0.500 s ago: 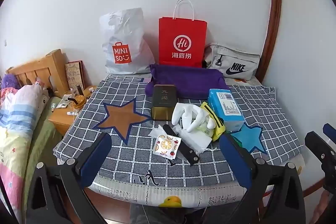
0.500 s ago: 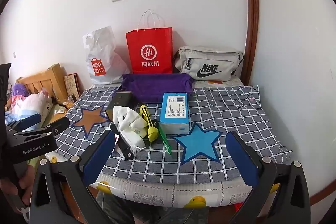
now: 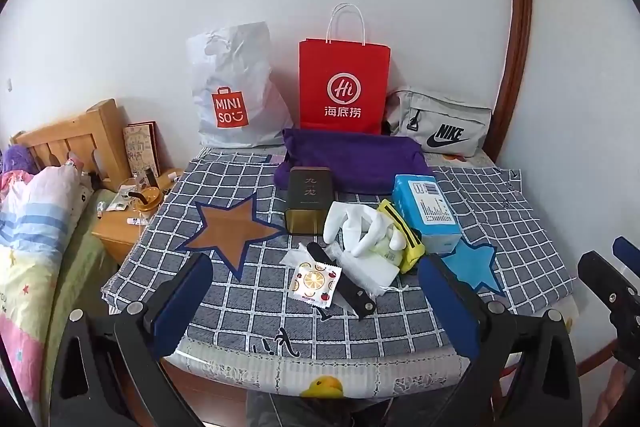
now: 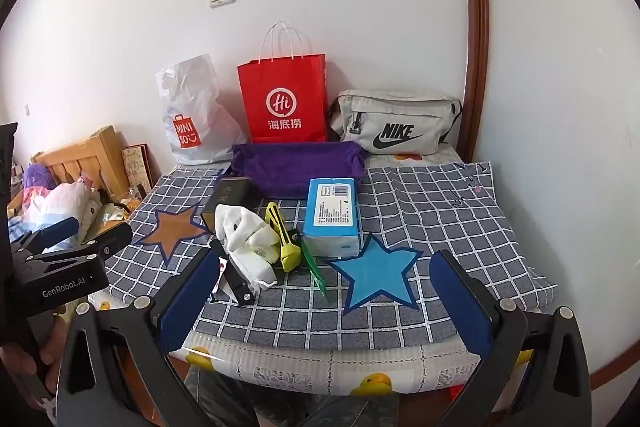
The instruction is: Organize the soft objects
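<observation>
At the far left of the left wrist view lies a bed with pastel striped bedding (image 3: pixel 28 227) beside a wooden bedside cabinet (image 3: pixel 120 227) strewn with small items. The tabletop (image 3: pixel 500 211), covered by a grey-and-white checked cloth with star patches, fills the middle. Along the wall at the back, from left to right, stand a white plastic shopping bag with an orange logo (image 3: pixel 236 87), a red paper carrier bag with white handles (image 3: pixel 344 83) and a grey fabric waist bag (image 3: pixel 440 123). Just in front of the red bag lies a folded purple cloth (image 3: pixel 360 155). At the centre of the frame a dark rectangular tin (image 3: pixel 309 199) stands touching the cloth's front edge; to its right a pair of white fabric gloves (image 3: pixel 356 223) rests on a pile of clear packets, with a small fruit-patterned sachet (image 3: pixel 315 285) and a black folding knife (image 3: pixel 352 293) in front. Further right are a yellow utility cutter (image 3: pixel 404 235) and a blue tissue pack (image 3: pixel 426 211). The left hand-held gripper (image 3: pixel 316 303) hangs at the lower edge, its jaws fully spread and holding nothing. The right hand-held gripper (image 4: pixel 324 303) is likewise wide apart and empty, over the near edge by the blue star.
</observation>
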{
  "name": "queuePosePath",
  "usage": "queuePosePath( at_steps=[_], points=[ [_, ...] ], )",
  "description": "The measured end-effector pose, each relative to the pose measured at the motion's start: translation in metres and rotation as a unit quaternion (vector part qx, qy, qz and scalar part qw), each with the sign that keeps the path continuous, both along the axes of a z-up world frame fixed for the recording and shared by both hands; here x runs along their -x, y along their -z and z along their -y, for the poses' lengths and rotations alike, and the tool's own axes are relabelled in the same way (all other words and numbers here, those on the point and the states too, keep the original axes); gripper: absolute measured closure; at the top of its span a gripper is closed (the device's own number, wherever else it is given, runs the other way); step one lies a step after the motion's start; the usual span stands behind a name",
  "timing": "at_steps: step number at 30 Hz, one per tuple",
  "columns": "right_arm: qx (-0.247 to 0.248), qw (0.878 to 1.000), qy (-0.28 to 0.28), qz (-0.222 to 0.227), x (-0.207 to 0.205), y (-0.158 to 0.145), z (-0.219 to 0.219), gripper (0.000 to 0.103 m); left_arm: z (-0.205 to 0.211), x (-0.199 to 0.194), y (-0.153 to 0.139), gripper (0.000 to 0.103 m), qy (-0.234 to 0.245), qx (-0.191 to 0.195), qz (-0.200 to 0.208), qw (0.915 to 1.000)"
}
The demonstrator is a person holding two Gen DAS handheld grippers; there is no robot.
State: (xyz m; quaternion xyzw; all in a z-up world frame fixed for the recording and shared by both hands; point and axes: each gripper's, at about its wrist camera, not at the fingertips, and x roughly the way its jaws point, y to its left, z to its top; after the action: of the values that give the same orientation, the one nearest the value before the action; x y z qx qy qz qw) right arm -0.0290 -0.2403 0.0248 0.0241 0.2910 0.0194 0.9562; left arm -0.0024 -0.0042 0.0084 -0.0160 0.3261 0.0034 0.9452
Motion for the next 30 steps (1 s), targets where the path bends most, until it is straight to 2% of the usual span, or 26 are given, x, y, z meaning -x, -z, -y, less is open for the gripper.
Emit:
queuePosePath(
  at_steps=[30],
  points=[
    [-0.001, 1.0, -0.002, 0.008, 0.009, -0.009, 0.0, 0.0, 0.001, 0.001, -0.004, 0.0, 0.0, -0.005, 0.007, 1.0]
  ],
)
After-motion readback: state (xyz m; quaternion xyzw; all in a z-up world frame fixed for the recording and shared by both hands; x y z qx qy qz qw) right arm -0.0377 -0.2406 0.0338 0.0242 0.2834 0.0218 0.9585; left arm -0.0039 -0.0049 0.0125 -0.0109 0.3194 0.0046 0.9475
